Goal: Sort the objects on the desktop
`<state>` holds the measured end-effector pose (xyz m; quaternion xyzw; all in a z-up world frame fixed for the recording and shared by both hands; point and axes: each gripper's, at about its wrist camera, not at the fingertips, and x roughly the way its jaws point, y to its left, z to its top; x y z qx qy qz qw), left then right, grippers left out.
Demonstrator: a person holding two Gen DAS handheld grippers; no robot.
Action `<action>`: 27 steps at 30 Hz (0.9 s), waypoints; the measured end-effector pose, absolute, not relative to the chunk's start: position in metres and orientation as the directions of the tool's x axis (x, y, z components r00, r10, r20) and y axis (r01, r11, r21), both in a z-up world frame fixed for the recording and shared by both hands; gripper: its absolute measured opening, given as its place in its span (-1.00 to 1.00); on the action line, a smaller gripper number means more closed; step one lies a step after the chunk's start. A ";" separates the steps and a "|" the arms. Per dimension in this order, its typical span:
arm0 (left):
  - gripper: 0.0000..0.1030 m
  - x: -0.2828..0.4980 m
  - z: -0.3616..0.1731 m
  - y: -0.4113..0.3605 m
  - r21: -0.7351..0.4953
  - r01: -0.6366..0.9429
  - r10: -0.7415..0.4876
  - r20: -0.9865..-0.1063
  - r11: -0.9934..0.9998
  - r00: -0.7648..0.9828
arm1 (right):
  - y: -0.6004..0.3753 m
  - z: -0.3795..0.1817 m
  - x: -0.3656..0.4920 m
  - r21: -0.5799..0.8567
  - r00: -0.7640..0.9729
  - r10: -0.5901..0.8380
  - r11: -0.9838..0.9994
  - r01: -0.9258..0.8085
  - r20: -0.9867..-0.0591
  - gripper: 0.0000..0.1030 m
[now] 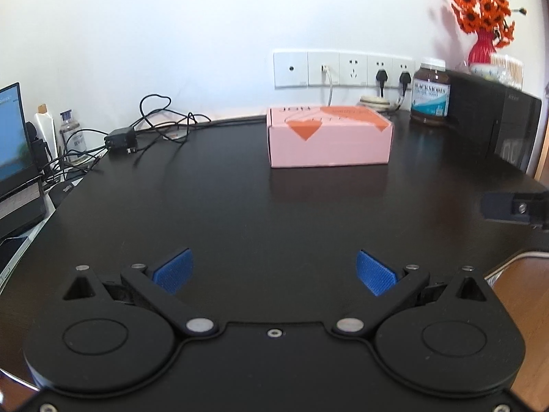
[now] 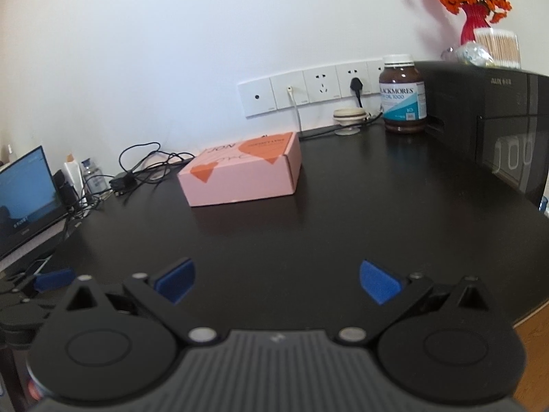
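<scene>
Both the left claw (image 1: 274,271) and the right claw (image 2: 277,279) are spread apart and hold nothing. A pink box (image 1: 328,140) lies on the dark worktop (image 1: 274,213), well ahead of them.

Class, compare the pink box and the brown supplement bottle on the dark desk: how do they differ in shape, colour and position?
The pink box is low, flat-sided and rectangular; the brown bottle is a tall upright cylinder with a white cap. The box is pink with orange patches; the bottle is dark brown with a white and teal label. The box sits out on the open desk; the bottle stands back by the wall sockets. Both rest on the desk, untouched by either gripper.
</scene>
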<state>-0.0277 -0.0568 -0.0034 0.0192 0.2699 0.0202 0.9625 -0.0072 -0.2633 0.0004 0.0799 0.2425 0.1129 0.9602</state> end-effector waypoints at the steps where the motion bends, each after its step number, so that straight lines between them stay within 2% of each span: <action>1: 0.99 -0.028 -0.005 -0.056 0.050 -0.026 0.048 -0.523 0.998 0.851 | -0.264 -0.001 -0.008 0.208 0.858 0.249 0.963 -0.171 -0.449 0.99; 12: 0.99 -0.027 -0.013 -0.058 0.027 0.001 0.014 -0.554 1.000 0.832 | -0.276 -0.015 -0.012 0.212 0.843 0.221 0.969 -0.130 -0.490 0.99; 27: 0.99 -0.021 -0.016 -0.066 0.010 0.025 -0.015 -0.575 1.000 0.818 | -0.282 -0.018 -0.013 0.226 0.840 0.212 0.968 -0.110 -0.499 0.99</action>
